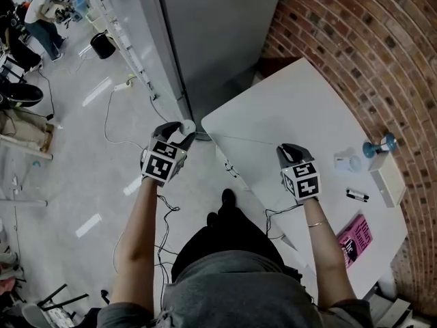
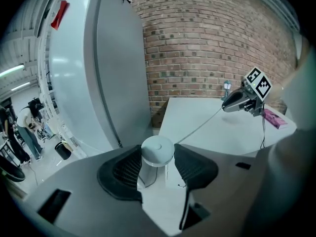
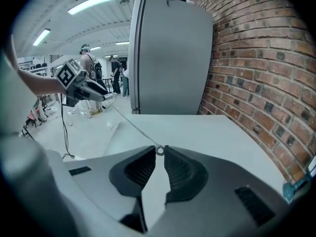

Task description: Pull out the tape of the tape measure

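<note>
Indoors, white table (image 1: 300, 108) beside brick wall (image 1: 355, 33), left gripper (image 2: 158, 151) fingers (image 2: 126, 172) clasping tape measure (image 2: 157, 147), right gripper (image 3: 159, 149) fingers (image 3: 140, 169) pinching tape ring (image 3: 159, 151).

Two claws (image 1: 179, 132) (image 1: 287, 149), one tape measure (image 2: 157, 149), one table (image 1: 300, 104)

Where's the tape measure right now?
Head view, left: the tape measure sits clamped in the left gripper beside the white table's corner, its tape running to the right gripper.
</note>
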The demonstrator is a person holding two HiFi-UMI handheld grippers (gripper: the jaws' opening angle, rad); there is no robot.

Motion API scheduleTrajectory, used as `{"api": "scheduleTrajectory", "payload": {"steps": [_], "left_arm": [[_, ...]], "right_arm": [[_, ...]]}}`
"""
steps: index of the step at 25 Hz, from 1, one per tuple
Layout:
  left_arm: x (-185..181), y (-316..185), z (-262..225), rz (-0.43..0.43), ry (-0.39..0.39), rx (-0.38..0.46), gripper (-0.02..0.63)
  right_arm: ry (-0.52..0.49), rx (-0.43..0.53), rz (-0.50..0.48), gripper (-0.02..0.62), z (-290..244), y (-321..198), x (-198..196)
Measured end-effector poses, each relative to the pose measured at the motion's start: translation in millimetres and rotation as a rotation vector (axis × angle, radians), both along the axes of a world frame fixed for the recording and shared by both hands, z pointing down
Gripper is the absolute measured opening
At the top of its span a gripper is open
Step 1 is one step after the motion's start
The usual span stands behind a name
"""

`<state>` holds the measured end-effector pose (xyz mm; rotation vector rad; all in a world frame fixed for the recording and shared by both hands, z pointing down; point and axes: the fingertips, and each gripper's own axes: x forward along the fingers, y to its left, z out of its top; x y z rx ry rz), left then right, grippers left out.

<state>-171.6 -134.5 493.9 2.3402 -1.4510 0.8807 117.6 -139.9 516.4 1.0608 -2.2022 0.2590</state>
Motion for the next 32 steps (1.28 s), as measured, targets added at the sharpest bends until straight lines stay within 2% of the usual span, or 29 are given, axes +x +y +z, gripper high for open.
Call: {"api": "scheduleTrajectory", "payload": {"steps": [12, 15, 22, 32], "left_arm": [[50, -36, 15, 0.101, -0.02, -0.03, 0.219], [60, -45, 21, 0.107, -0.011, -0.038, 0.219], [80, -57, 40, 0.125, 0.008, -0.075, 0.219], [96, -75, 68, 0.14, 0.006, -0.133, 0.219]], "right_arm": [[0.026, -0.005, 0.112, 0.061, 8, -10, 41], [0.054, 0.002, 0.134, 0.063, 11, -14, 51], [0.036, -0.038, 0.203, 0.063, 24, -21, 71], [0.062, -0.084, 0.249, 0.065, 46, -32, 87]]}}
